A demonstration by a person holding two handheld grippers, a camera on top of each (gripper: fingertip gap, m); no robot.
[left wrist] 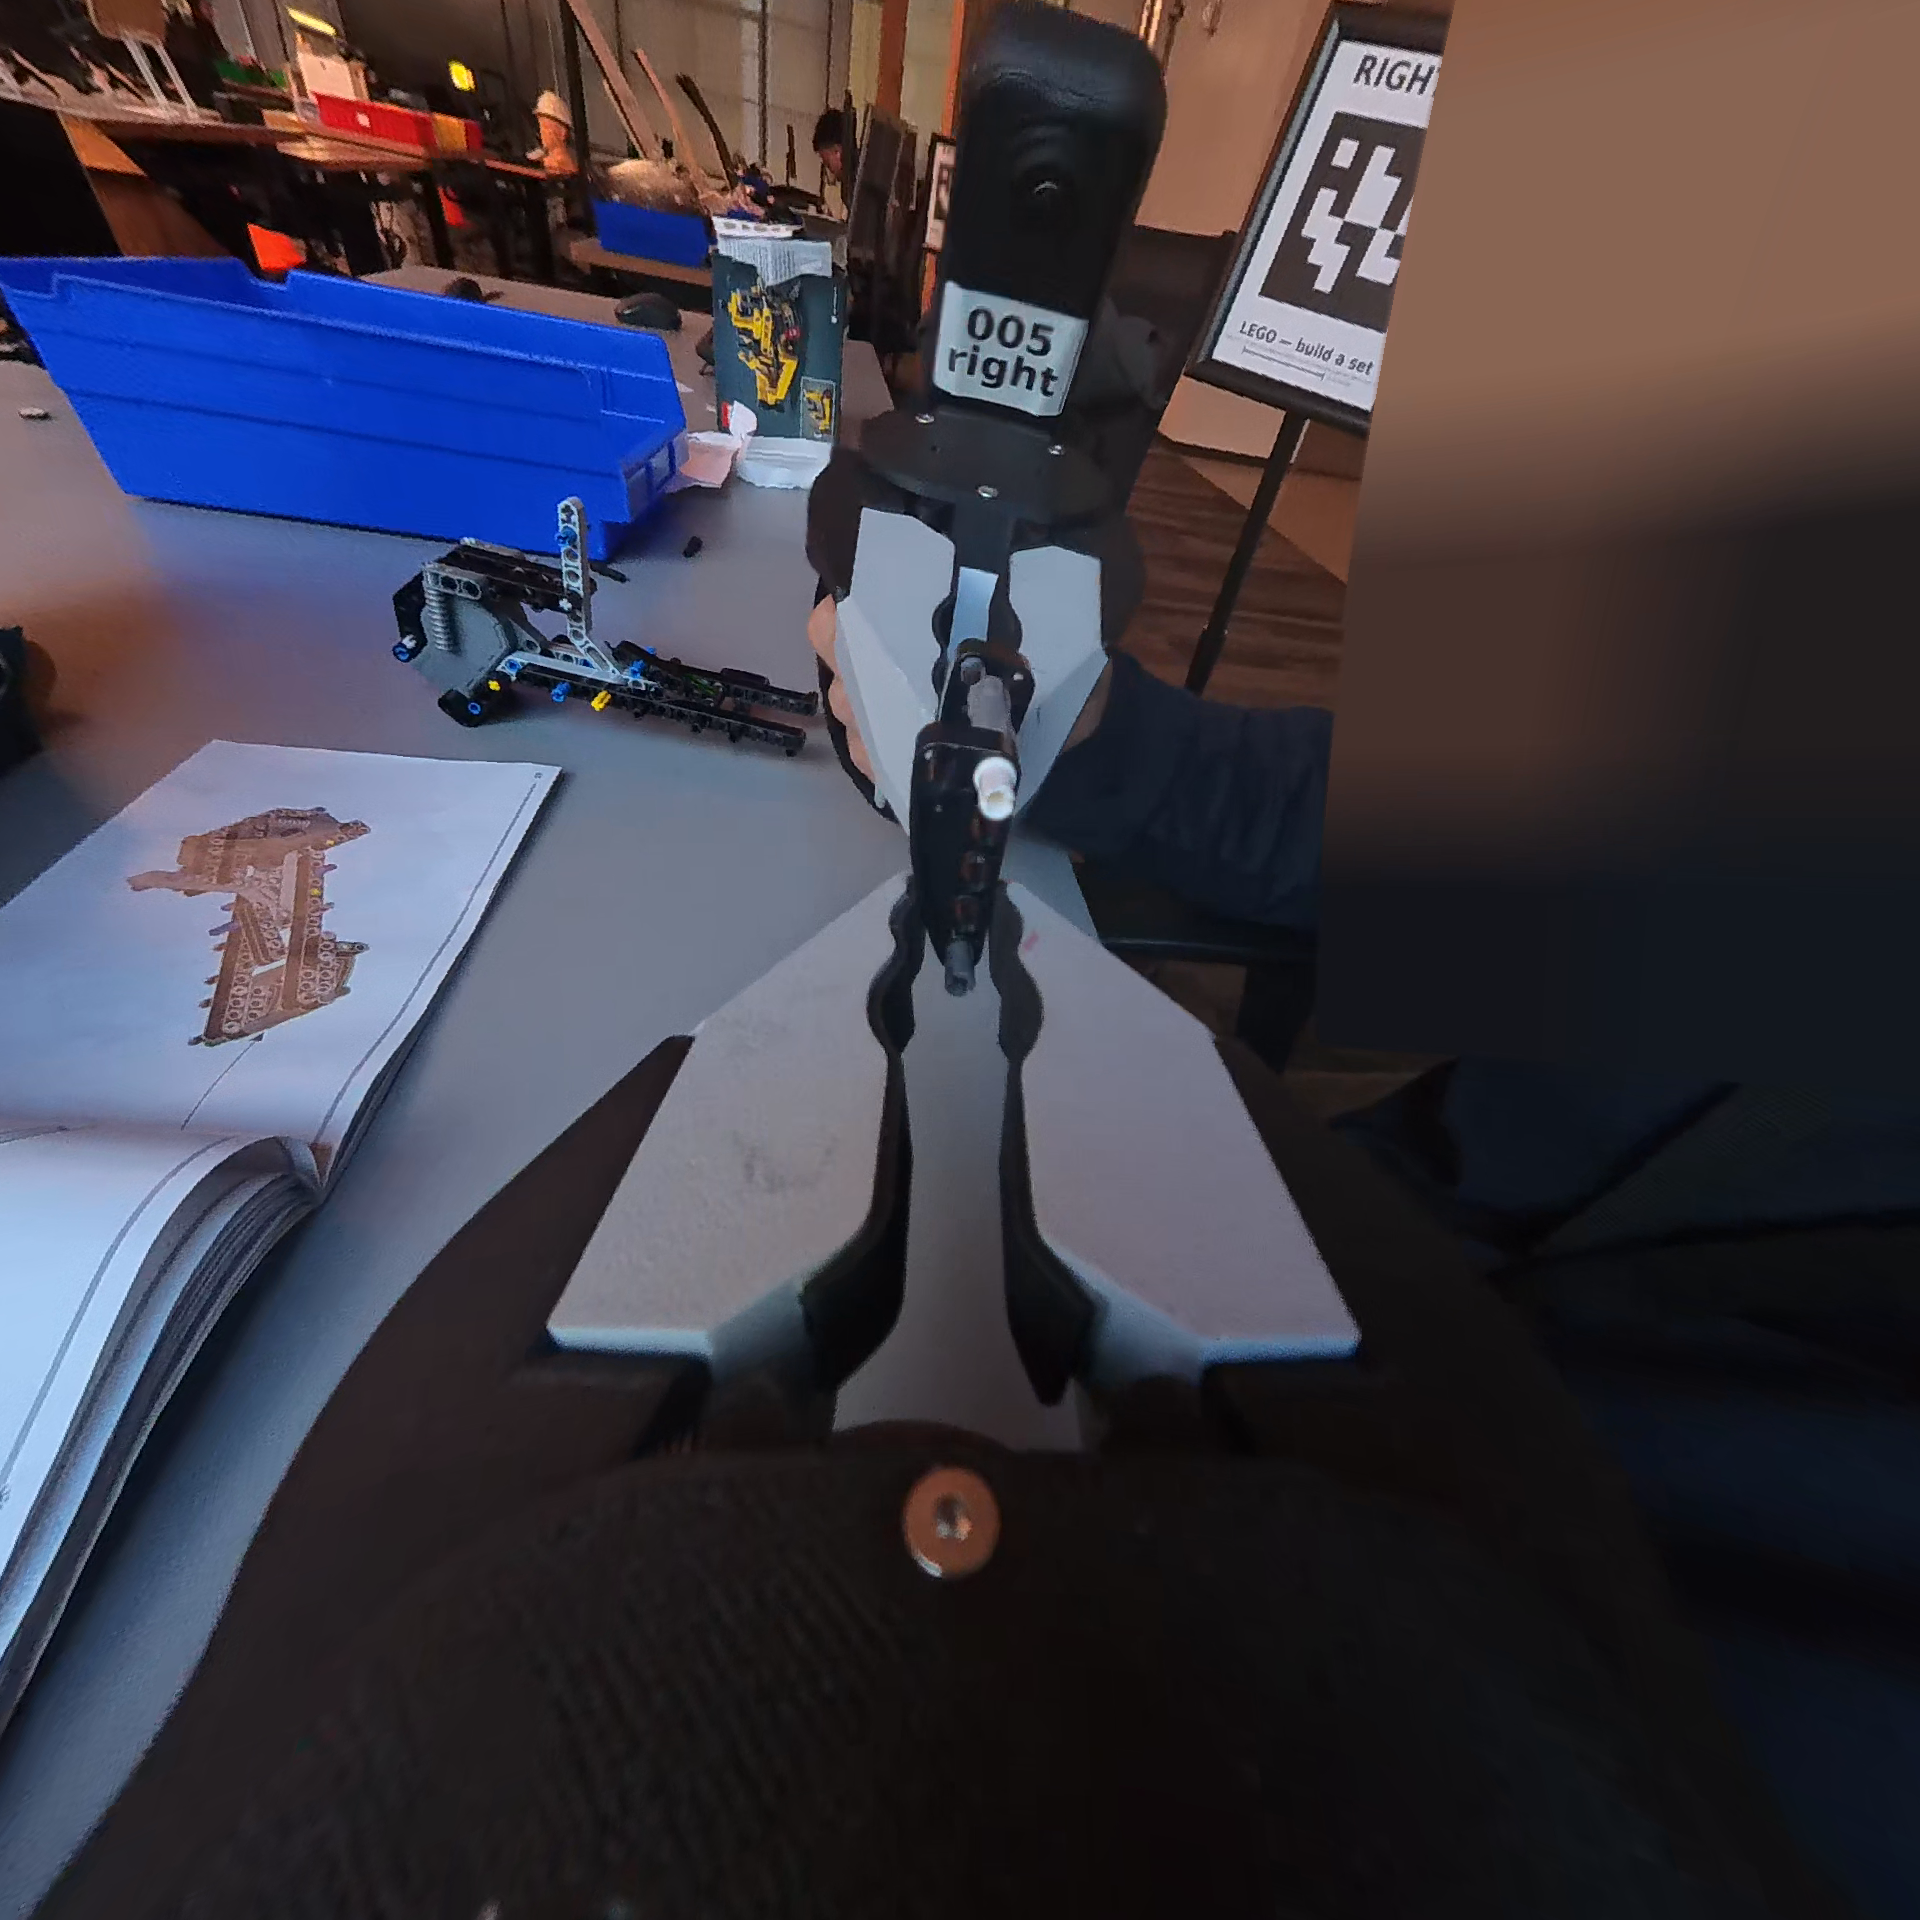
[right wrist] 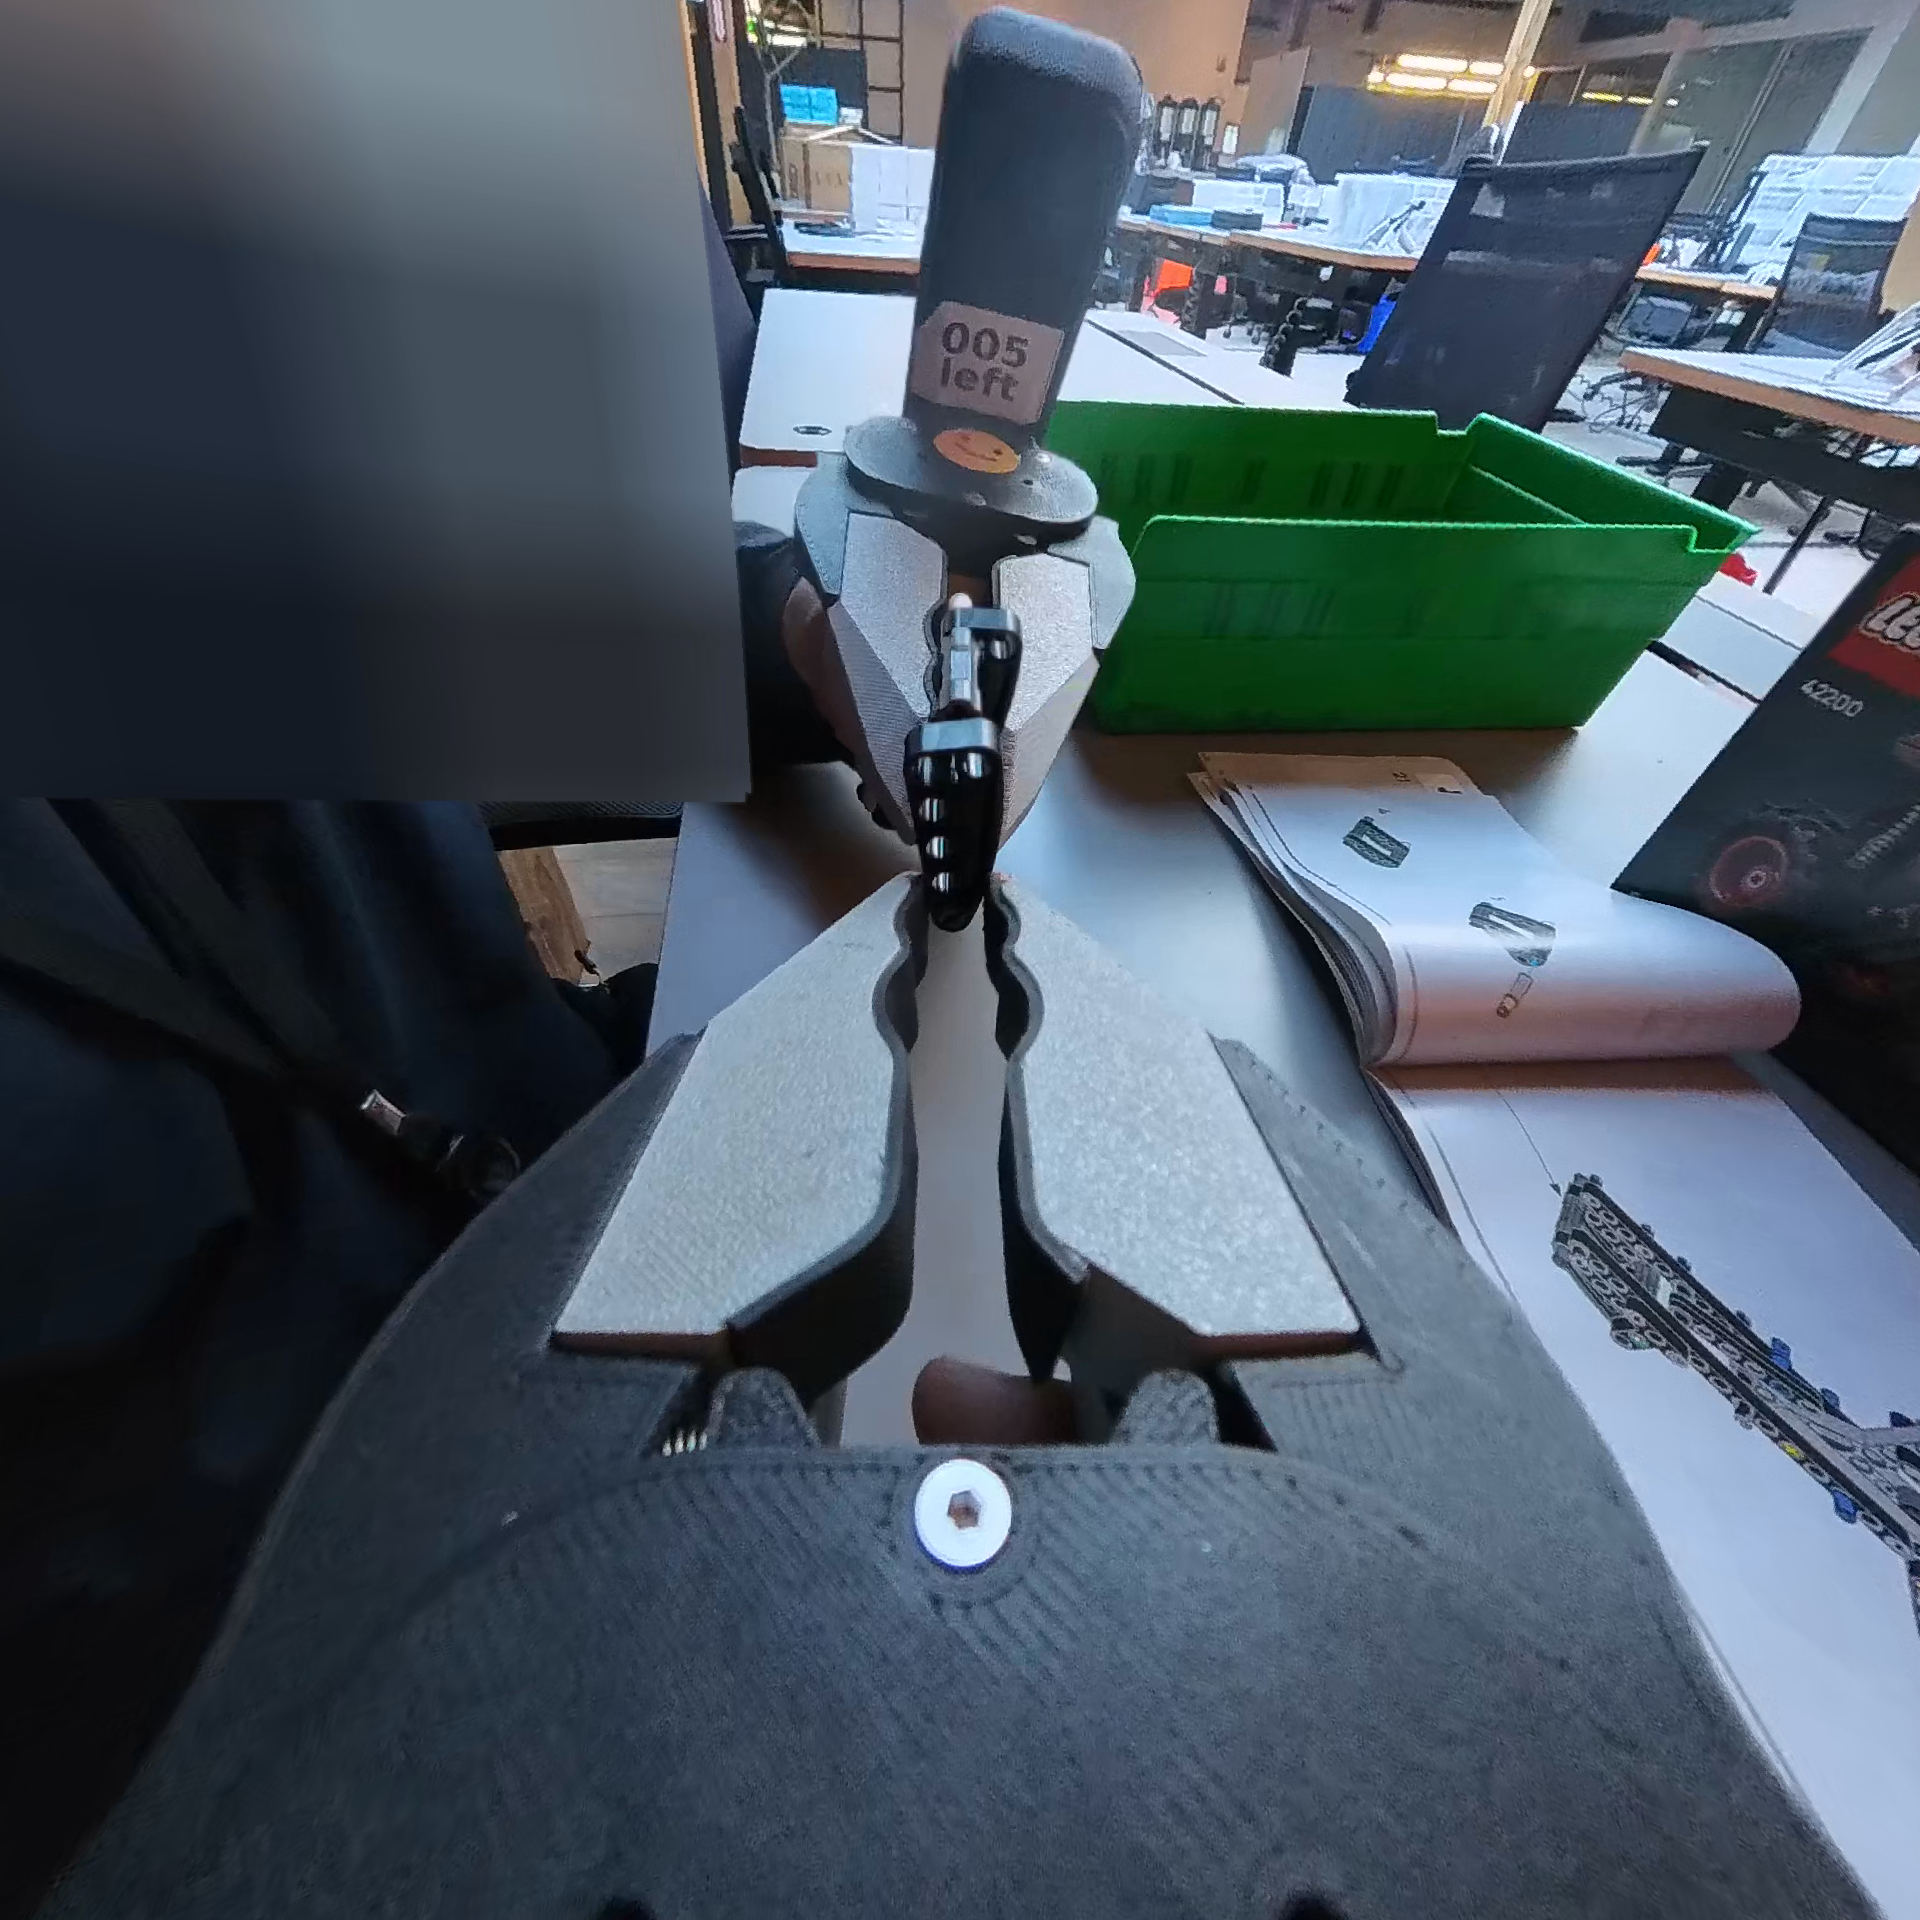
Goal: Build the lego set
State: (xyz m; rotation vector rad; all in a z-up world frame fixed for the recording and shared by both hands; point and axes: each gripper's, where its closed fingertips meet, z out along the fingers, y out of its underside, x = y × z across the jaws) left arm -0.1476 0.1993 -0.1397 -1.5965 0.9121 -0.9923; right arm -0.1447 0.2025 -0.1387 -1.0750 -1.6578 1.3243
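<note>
Together, both hand-held grippers (left wrist: 954, 914) pinch one black beam (left wrist: 951, 821).

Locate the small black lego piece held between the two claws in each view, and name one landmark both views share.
Left wrist view: the black lego piece sits at centre, just above the left claw tips.
Right wrist view: it sits at centre, just above the right claw tips.
Shared landmark: the open instruction booklet, lying left in the first and right in the second.

- Left tool (left wrist: 951, 935): grey faceted fingers, black wavy inner edges, black textured body, one silver screw.
- Right tool (right wrist: 956, 920): identical build; white-ringed hex screw.
- Sleeves: dark navy.
</note>
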